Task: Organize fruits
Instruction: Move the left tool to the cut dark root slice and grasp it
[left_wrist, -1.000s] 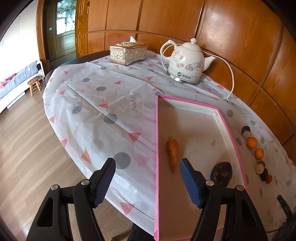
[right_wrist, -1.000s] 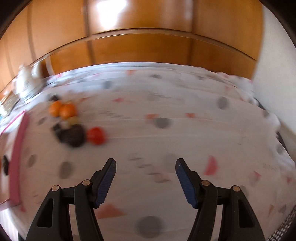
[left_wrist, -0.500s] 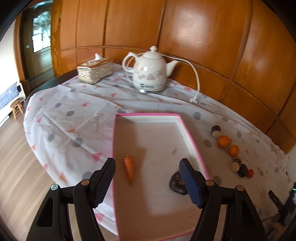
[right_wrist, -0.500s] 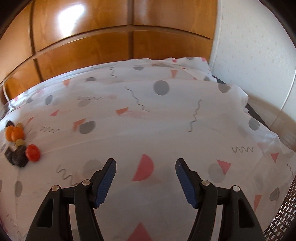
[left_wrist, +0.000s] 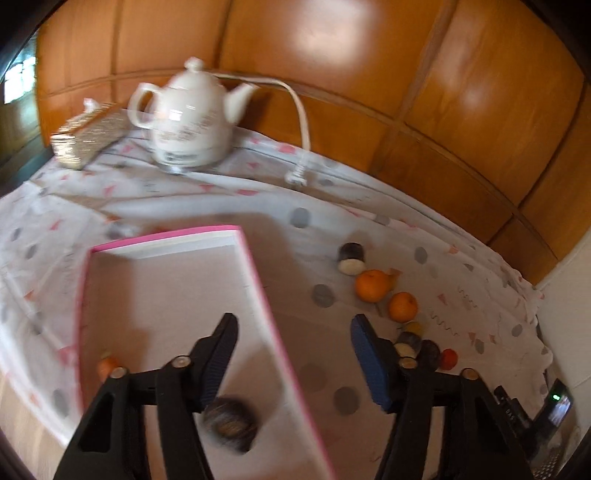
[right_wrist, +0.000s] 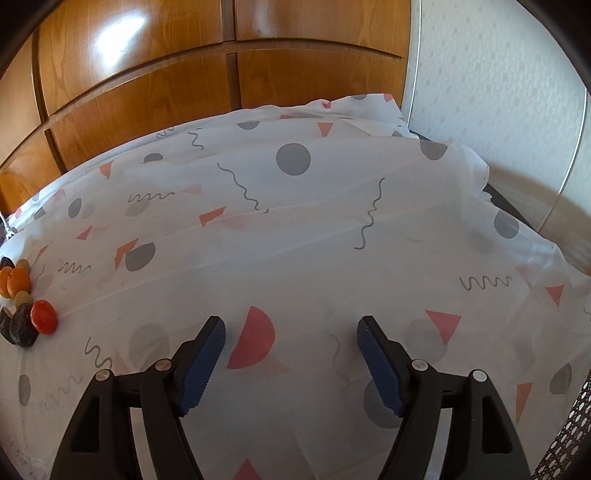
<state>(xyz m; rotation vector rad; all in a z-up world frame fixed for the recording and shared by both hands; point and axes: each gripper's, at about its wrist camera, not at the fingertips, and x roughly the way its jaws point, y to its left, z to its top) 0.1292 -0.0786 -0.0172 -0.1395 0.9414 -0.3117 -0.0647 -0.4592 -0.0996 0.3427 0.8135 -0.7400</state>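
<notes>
A pink-rimmed tray (left_wrist: 255, 266) lies on the patterned tablecloth, holding a carrot (left_wrist: 107, 365) and a dark round fruit (left_wrist: 231, 422). To its right sit two oranges (left_wrist: 373, 285), dark cut pieces (left_wrist: 351, 254) and a small red fruit (left_wrist: 448, 359). My left gripper (left_wrist: 293, 354) is open and empty above the tray's right rim. My right gripper (right_wrist: 291, 354) is open and empty over bare cloth; the fruit cluster shows at the far left of its view, with the red fruit (right_wrist: 43, 316) and the oranges (right_wrist: 16, 282).
A white kettle (left_wrist: 190, 118) with its cord (left_wrist: 299, 122) and a tissue box (left_wrist: 88, 134) stand at the back left. Wooden wall panels run behind the table. A phone (left_wrist: 556, 408) lies at the right edge. The table's right edge (right_wrist: 509, 210) drops off.
My left gripper has swung right, so the tray shifted left in view and the loose fruits came closer. My right gripper's view has turned slightly further right over the cloth.
</notes>
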